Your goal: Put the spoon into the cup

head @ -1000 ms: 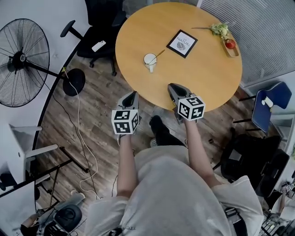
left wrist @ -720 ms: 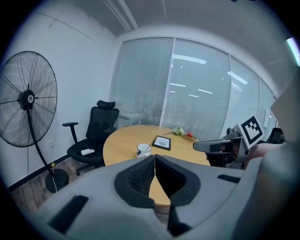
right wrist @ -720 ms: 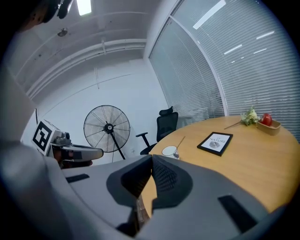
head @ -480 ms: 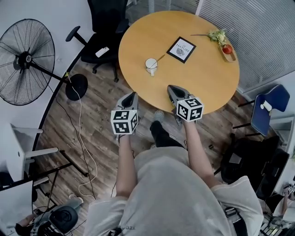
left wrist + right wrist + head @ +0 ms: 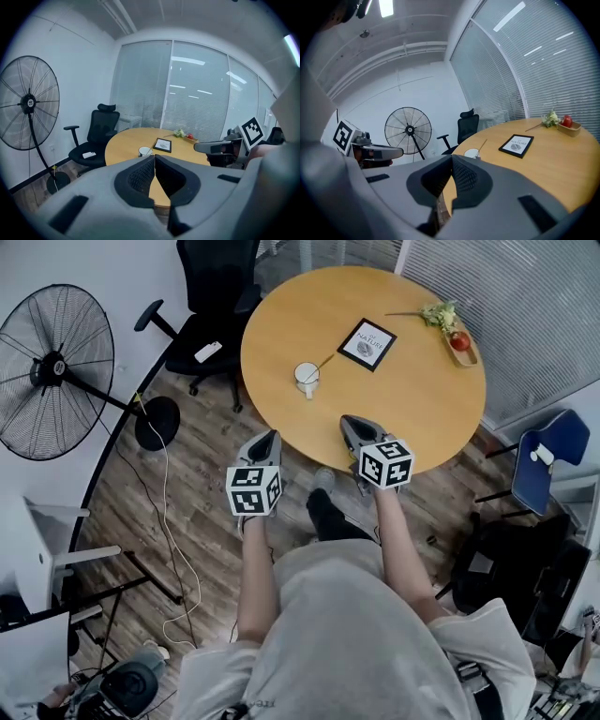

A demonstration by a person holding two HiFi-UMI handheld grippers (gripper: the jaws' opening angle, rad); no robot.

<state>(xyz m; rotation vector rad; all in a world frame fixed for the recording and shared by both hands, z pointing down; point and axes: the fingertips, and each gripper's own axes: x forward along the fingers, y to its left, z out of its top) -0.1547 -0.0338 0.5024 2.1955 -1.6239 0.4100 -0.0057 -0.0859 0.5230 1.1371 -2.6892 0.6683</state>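
Head view: white cup (image 5: pixel 306 379) on round table (image 5: pixel 412 418), spoon (image 5: pixel 324 361) already leaning in it, handle out over rim. Left gripper (image 5: pixel 269 436), right gripper (image 5: pixel 350 421): jaws pressed together, nothing between, at near table edge, well apart from cup. We judge spoon light, stiff, slick; grip high on handle.

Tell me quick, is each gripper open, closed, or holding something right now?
Left gripper: closed, jaws together, holding nothing.
Right gripper: closed, jaws together, holding nothing.
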